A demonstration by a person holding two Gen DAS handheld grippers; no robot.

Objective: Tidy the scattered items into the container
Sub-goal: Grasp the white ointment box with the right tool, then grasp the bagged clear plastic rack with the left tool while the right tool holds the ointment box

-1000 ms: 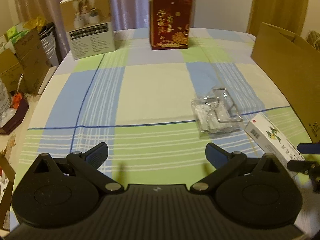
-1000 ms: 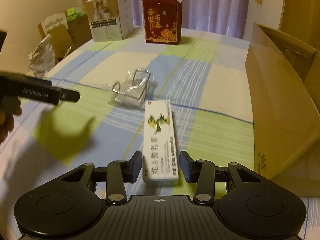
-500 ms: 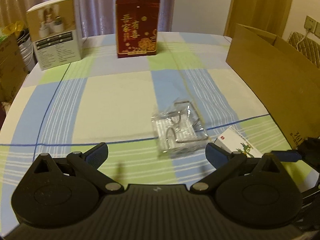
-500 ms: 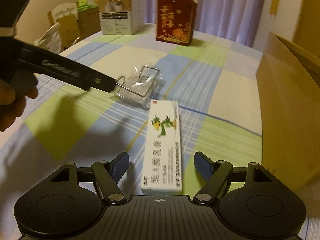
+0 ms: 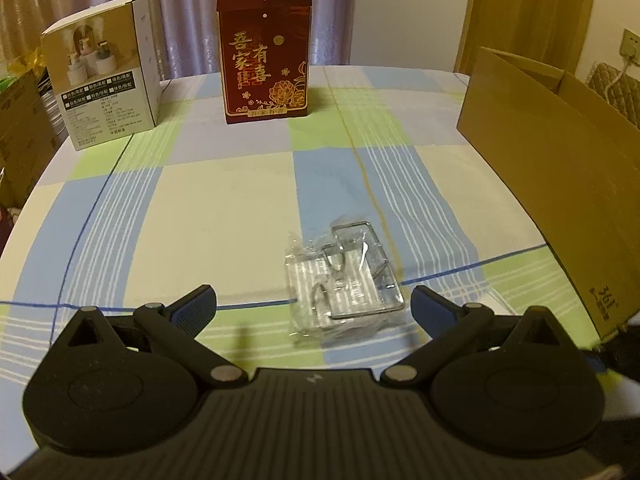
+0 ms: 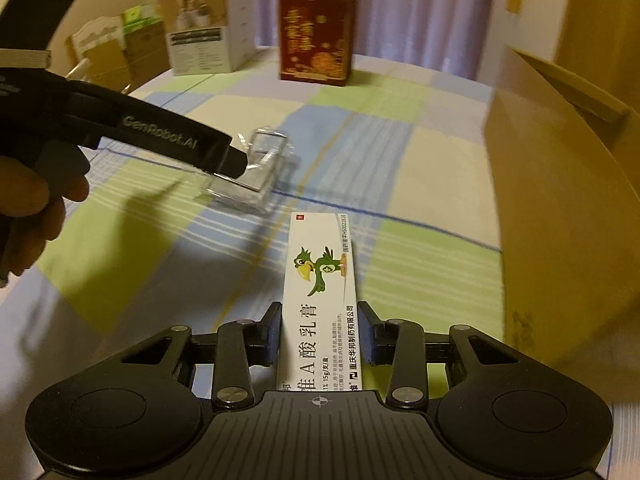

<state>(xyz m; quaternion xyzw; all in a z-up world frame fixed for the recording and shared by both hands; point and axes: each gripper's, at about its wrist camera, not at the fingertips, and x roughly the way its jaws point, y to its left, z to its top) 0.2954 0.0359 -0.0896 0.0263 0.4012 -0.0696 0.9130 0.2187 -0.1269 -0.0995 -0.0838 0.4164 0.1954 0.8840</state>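
A table (image 5: pixel 224 208) covered by a checked cloth of pale green, blue and cream squares filled the room's middle. Behind its far edge hung pleated, pale lilac curtains (image 5: pixel 188 20), with a cream wall (image 5: pixel 420 12) to their right and a yellow-brown curtain (image 5: pixel 532 16) further right. A white wall socket (image 5: pixel 630 46) sat at the right, above a quilted chair back (image 5: pixel 612 84). Stacked brown cardboard cartons (image 6: pixel 116 60) stood beyond the table's left edge. The light was warm and dim.
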